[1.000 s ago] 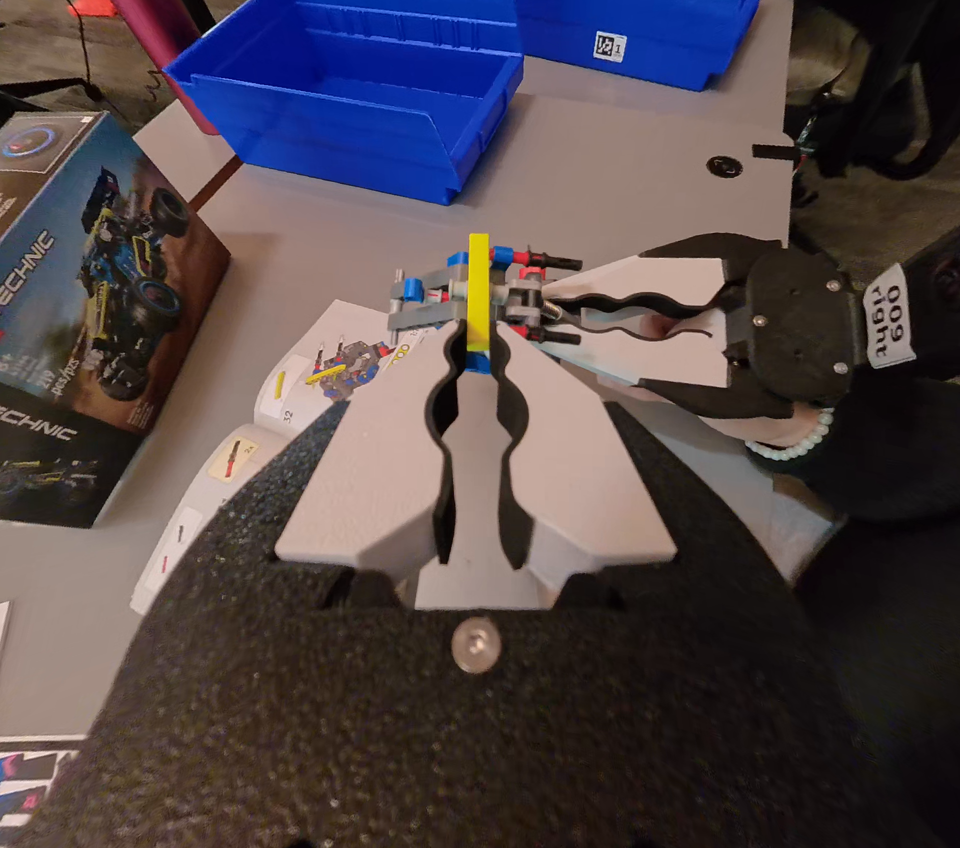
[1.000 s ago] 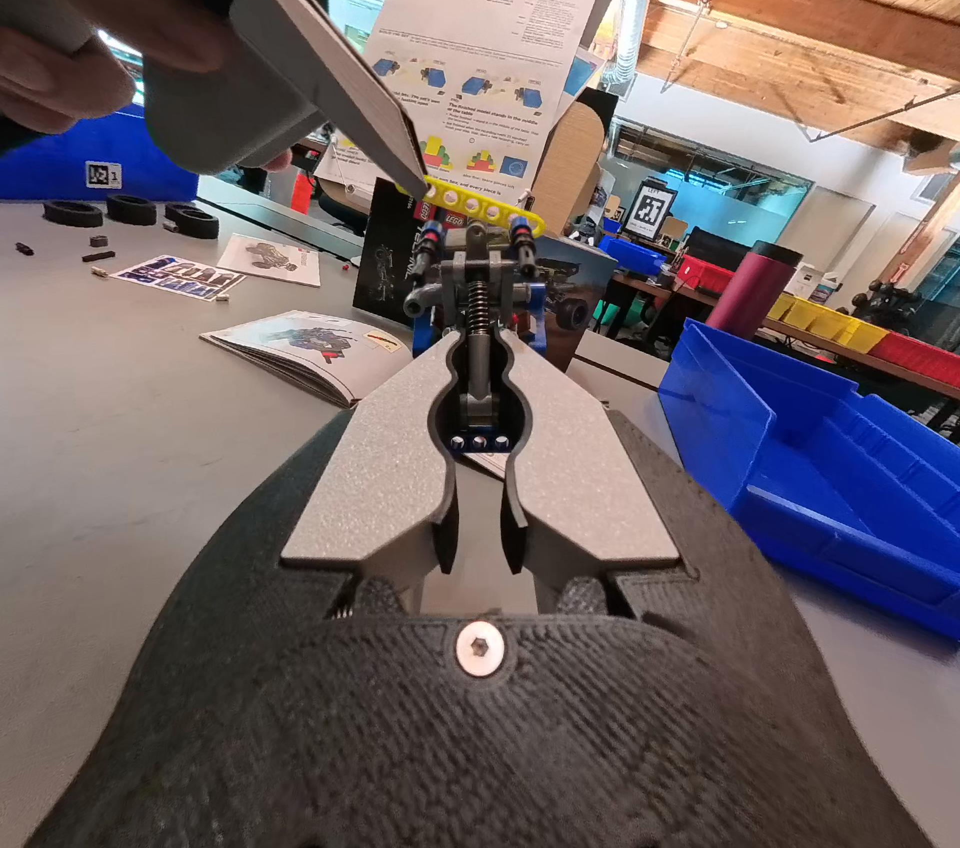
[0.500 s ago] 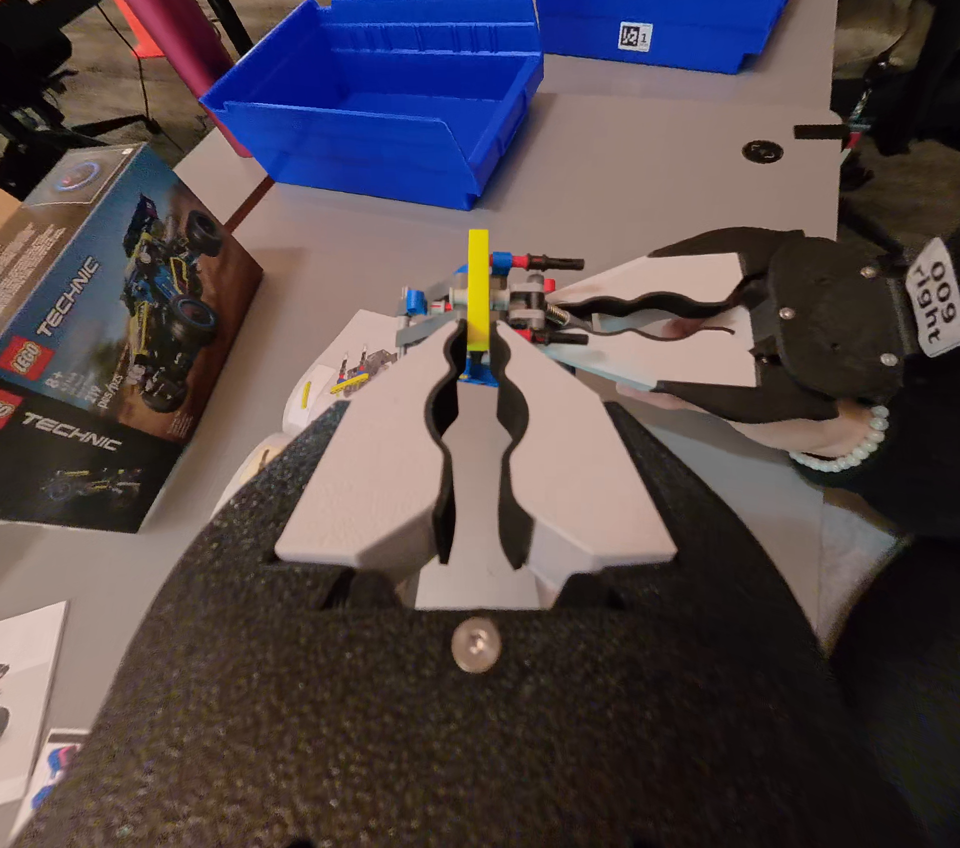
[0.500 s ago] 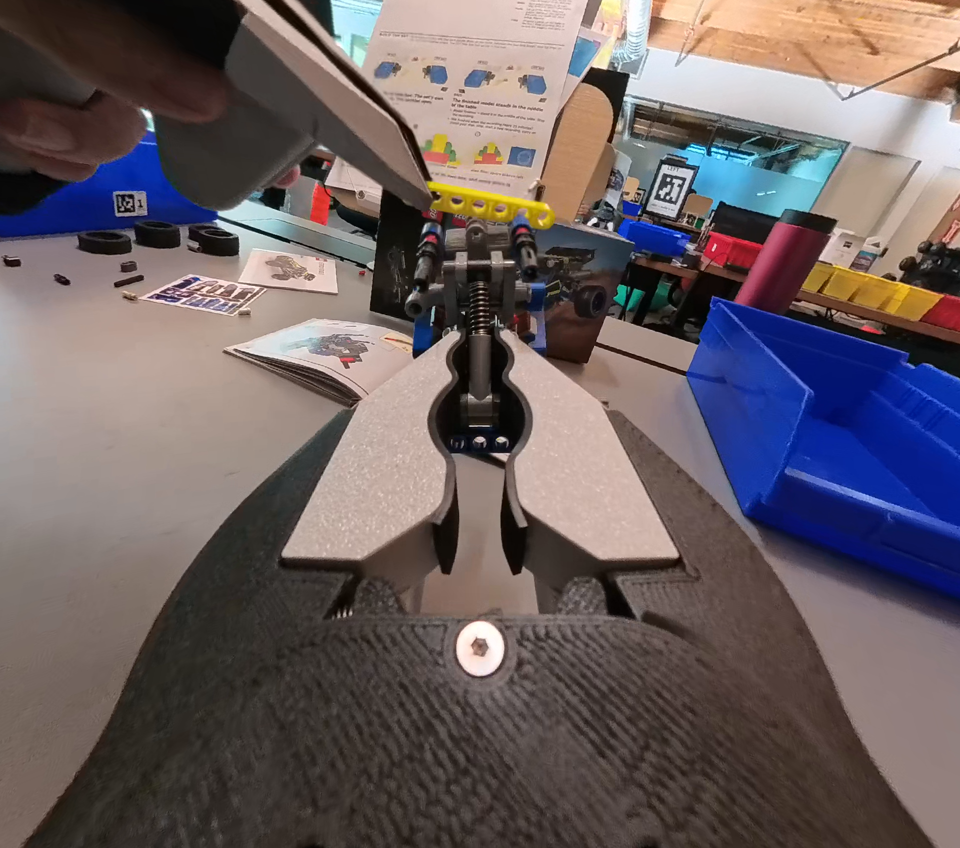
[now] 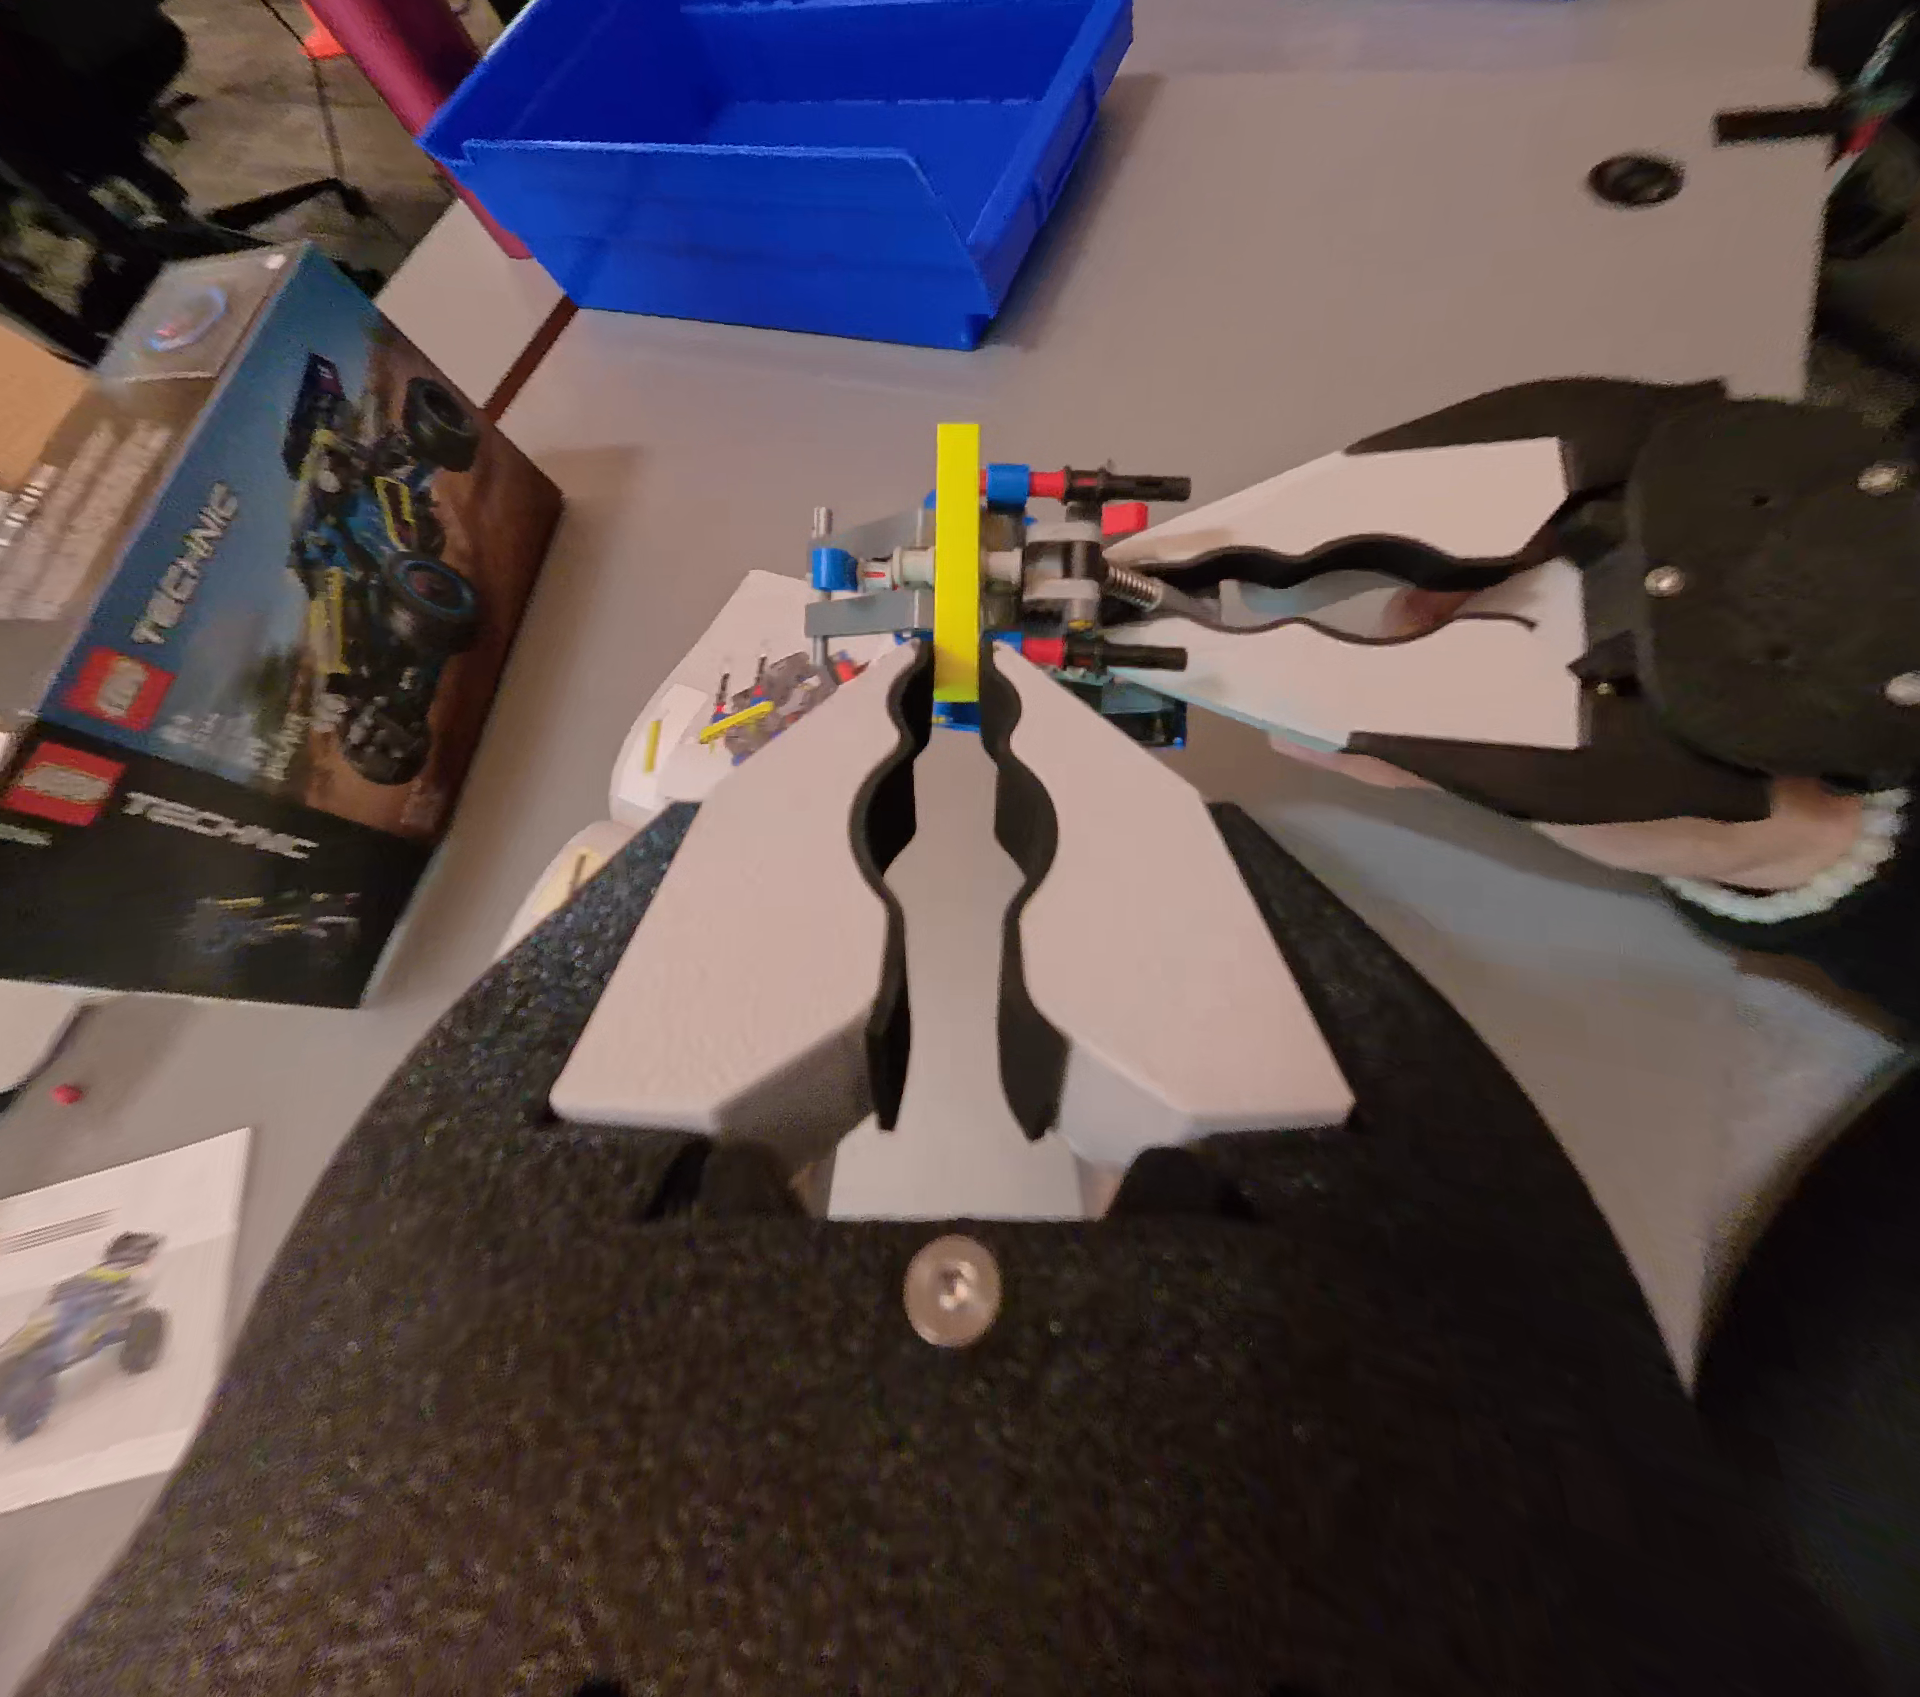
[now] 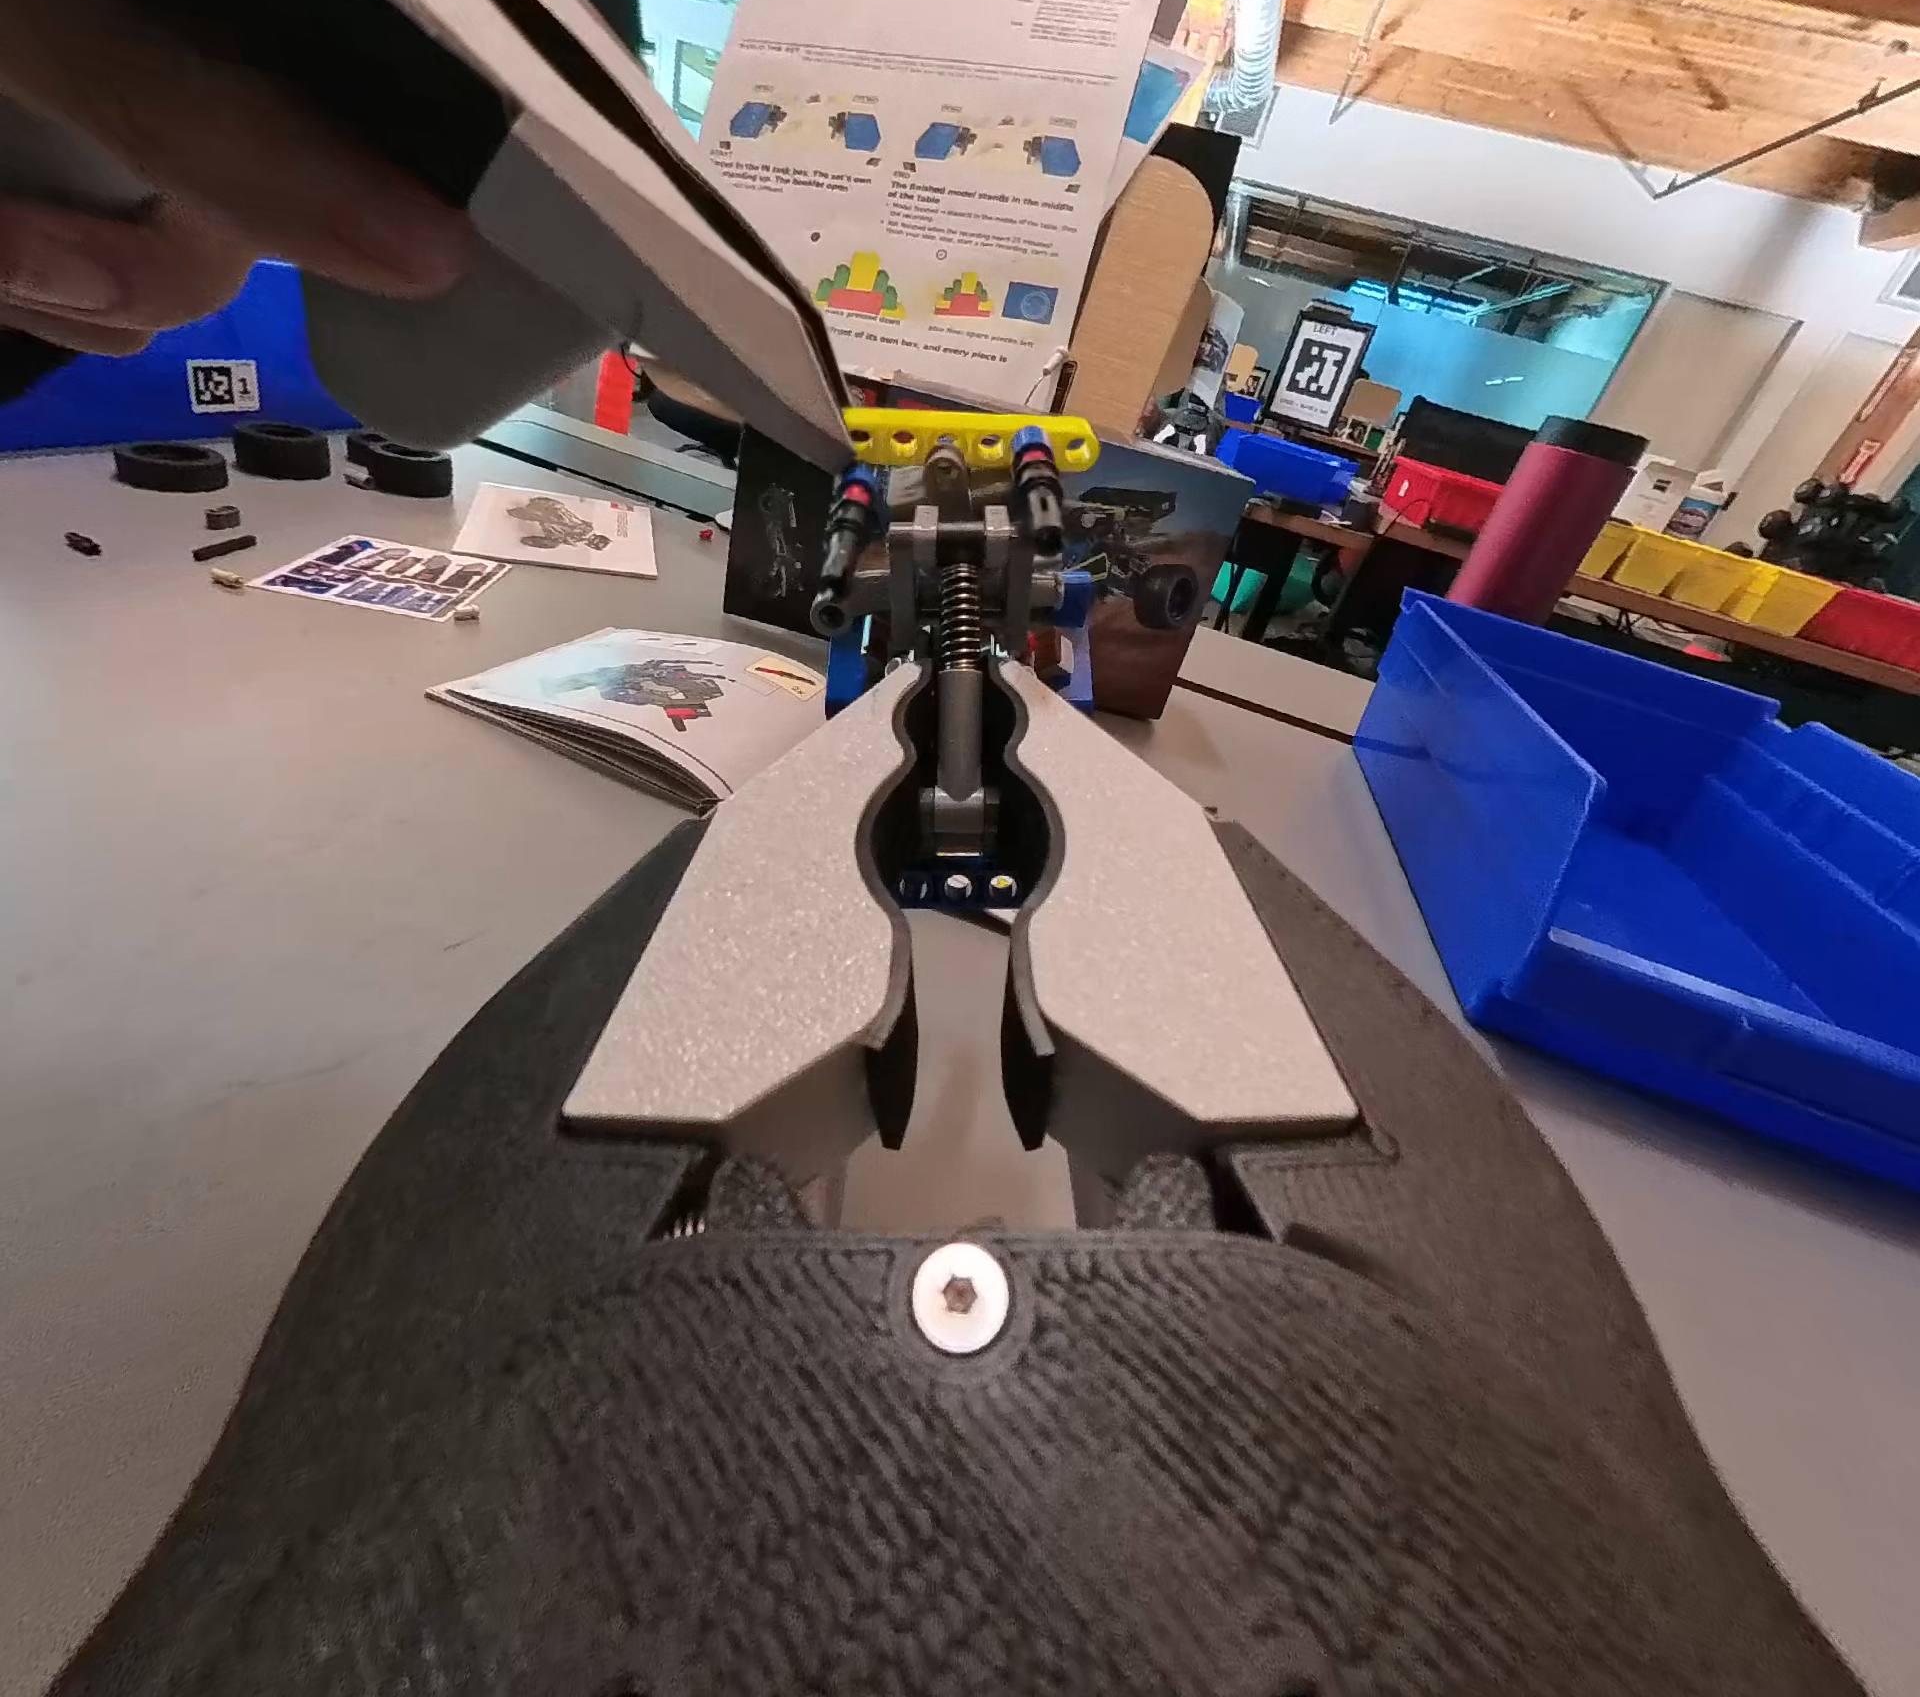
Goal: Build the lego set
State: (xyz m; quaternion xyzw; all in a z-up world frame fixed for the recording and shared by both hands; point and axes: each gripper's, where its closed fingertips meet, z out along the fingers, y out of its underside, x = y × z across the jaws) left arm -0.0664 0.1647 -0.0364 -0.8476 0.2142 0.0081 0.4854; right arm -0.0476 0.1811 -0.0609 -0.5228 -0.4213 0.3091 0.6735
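Two grippers, one small brick model held above the grey table [image 5: 1299, 276]!

Blue bin [image 5: 790, 120] sits beyond, set box [image 5: 260, 608] off to the left, booklet [image 6: 623, 702] lying open under the action. The model [image 5: 997, 577] hangs between both tools, long axis running left-right in the left view, spring end toward the right gripper [image 5: 1132, 587]. Its fingers are clamped on the grey shock absorber [image 6: 961, 712], which points straight away from that camera. The left gripper [image 5: 956, 671] pinches the yellow beam [image 5: 957, 556] by its near end, the beam standing crosswise to the model.
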